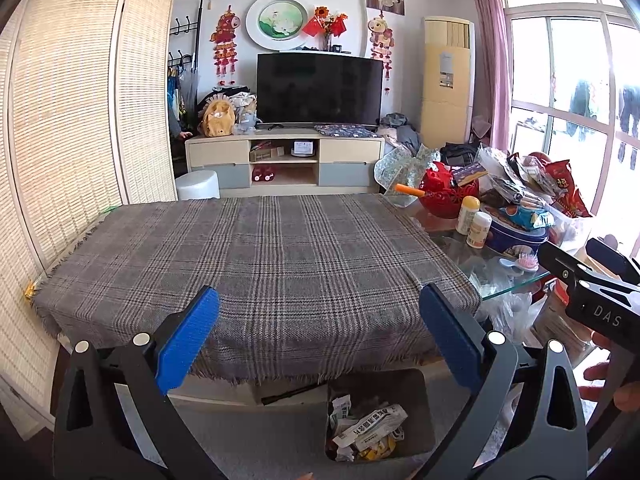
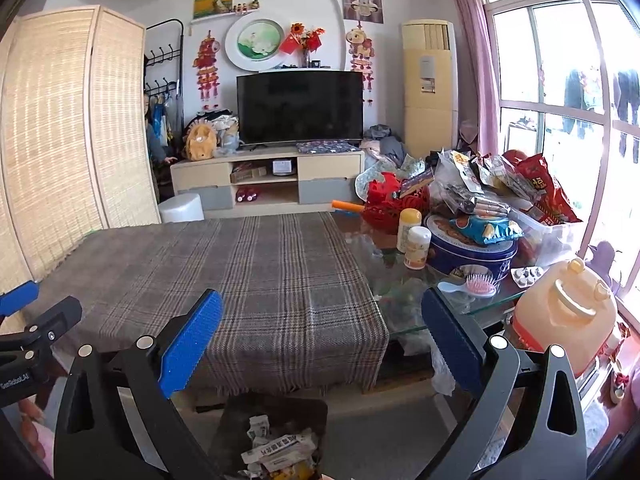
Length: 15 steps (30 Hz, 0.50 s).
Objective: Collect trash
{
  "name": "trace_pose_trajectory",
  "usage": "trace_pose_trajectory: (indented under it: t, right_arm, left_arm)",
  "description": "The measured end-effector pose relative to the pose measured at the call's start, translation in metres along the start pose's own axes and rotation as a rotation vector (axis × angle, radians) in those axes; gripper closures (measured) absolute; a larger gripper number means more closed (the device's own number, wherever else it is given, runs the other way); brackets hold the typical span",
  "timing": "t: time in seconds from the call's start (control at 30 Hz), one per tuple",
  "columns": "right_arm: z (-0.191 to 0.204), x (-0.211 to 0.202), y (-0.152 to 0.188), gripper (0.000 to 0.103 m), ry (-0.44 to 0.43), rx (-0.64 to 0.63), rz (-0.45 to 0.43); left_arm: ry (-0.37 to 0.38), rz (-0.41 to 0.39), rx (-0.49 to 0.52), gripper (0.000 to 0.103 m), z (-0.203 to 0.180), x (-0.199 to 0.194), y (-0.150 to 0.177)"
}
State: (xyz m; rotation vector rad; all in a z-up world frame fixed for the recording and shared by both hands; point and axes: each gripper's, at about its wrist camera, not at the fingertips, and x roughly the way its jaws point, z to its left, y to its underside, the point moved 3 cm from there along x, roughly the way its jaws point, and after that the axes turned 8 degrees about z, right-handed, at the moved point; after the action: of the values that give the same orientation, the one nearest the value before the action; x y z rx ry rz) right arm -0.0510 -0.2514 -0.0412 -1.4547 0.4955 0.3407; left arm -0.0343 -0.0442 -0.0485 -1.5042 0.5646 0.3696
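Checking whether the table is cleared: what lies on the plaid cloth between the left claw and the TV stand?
Nothing: in the left wrist view the plaid cloth is bare from the left claw to its far edge facing the TV stand.

Blue pads (image 1: 188,340) on black fingers, both grippers. Ahead of the fingers, a grey-brown plaid cloth (image 1: 256,264) over the table. Below the pads, a dark bin (image 1: 380,416) of white and yellow wrappers. Right of the fingers: a red basket (image 2: 394,206), a navy tin (image 2: 472,254), 2 cream bottles with yellow lids (image 2: 412,236), a pink hairbrush (image 2: 480,283).
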Motion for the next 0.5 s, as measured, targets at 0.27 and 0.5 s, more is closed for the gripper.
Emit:
trace_pose_trajectory:
  t: [0.27, 0.5]
  right_arm:
    - [0.0021, 0.0015, 0.0034, 0.003, -0.010, 0.005, 0.013]
    - [-0.0026, 0.0006, 0.0033, 0.003, -0.001, 0.009, 0.009]
  left_arm:
    - [0.000, 0.010, -0.003, 0.008, -0.0006, 0.0005, 0.0023]
    - [-0.001, -0.005, 0.006, 0.008, -0.0045, -0.0045, 0.0009]
